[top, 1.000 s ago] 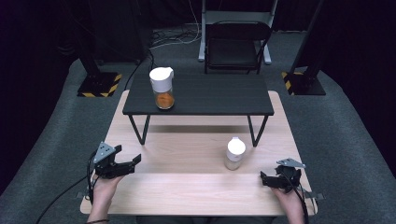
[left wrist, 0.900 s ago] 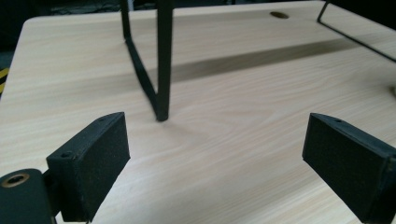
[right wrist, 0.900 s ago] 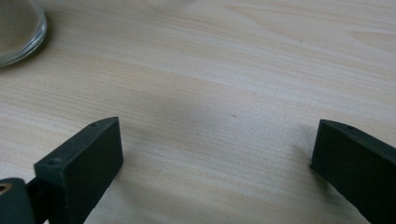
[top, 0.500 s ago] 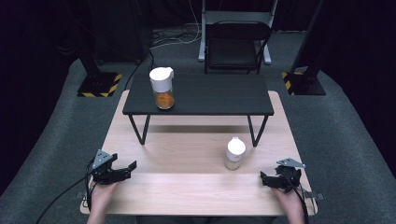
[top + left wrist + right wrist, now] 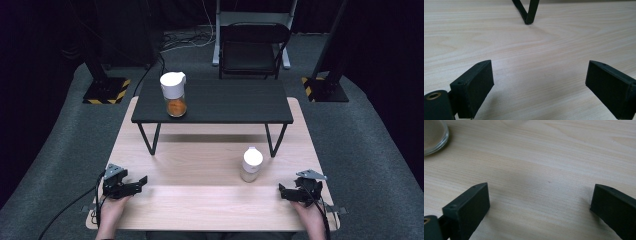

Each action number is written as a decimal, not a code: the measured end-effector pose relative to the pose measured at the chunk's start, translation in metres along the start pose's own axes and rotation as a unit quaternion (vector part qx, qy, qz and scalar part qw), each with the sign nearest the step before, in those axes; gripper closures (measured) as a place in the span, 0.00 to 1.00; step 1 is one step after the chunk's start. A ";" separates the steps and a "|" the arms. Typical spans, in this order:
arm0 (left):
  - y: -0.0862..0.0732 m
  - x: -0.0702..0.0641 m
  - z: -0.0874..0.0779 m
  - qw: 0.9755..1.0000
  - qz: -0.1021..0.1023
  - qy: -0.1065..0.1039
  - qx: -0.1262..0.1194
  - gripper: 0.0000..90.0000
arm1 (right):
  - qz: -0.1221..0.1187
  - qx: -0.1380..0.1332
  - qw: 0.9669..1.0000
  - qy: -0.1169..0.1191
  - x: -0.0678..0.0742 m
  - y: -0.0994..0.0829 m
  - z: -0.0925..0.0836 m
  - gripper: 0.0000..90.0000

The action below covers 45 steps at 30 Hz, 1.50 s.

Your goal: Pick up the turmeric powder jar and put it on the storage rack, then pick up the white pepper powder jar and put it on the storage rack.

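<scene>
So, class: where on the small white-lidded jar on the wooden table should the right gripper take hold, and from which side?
Probably the glass body below the white lid of the small jar, coming in level from its right, where the open right gripper rests. The jar stands upright and round, so the jaws can close across its straight sides; nothing stands between them.

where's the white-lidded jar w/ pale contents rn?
High view: the pale jar stands on the wooden table, right of centre, before the black shelf, nearest the right gripper.

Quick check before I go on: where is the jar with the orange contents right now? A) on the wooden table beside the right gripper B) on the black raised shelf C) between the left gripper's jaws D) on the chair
B: the orange-filled jar stands on the black shelf, near its left end, far from both grippers.
</scene>
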<state>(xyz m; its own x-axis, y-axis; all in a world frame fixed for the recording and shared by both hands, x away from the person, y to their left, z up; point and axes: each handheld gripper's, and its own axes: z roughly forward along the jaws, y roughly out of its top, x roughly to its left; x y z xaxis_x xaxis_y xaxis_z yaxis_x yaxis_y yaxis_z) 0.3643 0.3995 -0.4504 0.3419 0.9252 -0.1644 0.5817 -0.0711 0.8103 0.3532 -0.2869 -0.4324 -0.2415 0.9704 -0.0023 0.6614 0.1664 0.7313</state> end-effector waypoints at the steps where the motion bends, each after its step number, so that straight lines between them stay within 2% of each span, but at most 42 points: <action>1: 0.000 0.000 0.001 1.000 -0.003 0.001 0.003 0.08 | 0.000 0.000 1.000 0.000 0.000 0.000 0.000 0.01; 10: 0.010 -0.002 0.006 0.999 -0.010 0.005 0.037 0.09 | 0.000 0.000 1.000 0.000 0.000 0.000 0.000 0.01; 21: 0.015 -0.019 0.011 0.998 0.023 0.035 0.053 0.08 | 0.000 0.000 1.000 0.000 0.000 0.000 0.000 0.01; 25: 0.016 -0.022 0.012 0.997 0.031 0.037 0.058 0.06 | 0.000 0.000 1.000 0.000 0.000 0.000 0.000 0.01; 30: 0.020 -0.033 0.016 0.994 0.058 0.054 0.072 0.04 | 0.000 0.000 1.000 0.000 0.000 0.000 0.000 0.01; 45: 0.021 -0.032 0.017 0.994 0.059 0.052 0.073 0.04 | 0.000 0.000 1.000 0.000 0.000 0.000 0.000 0.01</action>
<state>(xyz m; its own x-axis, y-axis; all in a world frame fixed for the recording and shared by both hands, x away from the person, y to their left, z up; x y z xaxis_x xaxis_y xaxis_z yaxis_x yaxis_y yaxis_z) 0.3779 0.3623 -0.4377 0.3399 0.9404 -0.0078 0.6459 -0.2274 0.7287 0.3532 -0.2869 -0.4324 -0.2416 0.9704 -0.0025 0.6614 0.1665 0.7313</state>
